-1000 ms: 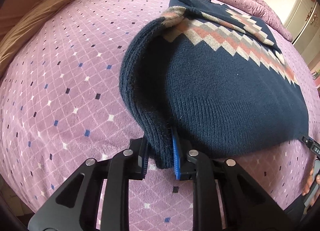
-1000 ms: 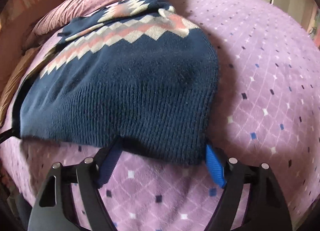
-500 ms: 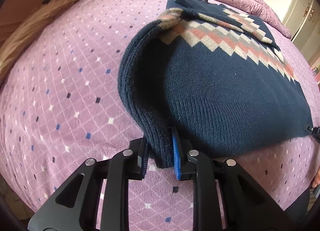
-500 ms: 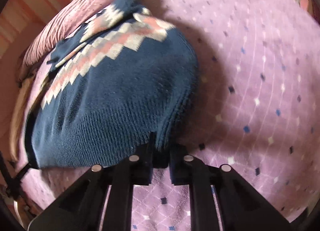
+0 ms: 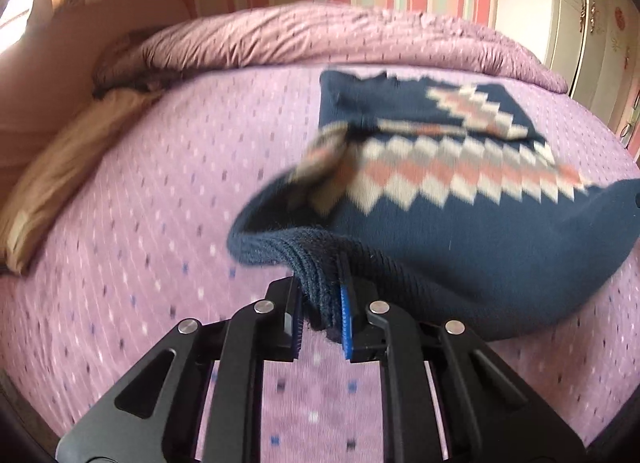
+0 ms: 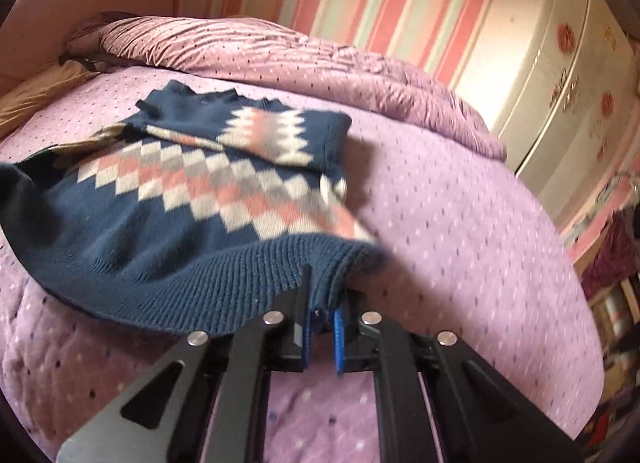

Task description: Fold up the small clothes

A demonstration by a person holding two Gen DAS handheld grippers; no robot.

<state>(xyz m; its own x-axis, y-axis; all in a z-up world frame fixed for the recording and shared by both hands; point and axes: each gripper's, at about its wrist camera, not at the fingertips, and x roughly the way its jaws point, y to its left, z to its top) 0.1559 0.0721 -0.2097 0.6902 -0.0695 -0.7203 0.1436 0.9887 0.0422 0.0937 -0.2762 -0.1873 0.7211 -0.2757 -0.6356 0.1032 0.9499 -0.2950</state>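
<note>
1. While both sleeves already lie folded across the chest, the sweater [image 6: 160, 199] rests mid-bed, collar toward 12 o'clock.
2. The left gripper [image 5: 320, 317] and right gripper [image 6: 320, 329] each pinch a hem corner, lifted off the bedspread [image 6: 460, 223].
3. Left, I judge: carrying the hem up to the collar.

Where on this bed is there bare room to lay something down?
Bare bedspread lies between the sweater and the tan pillow, and between the sweater and the wardrobe. The far edge is crowded by the bunched quilt.
</note>
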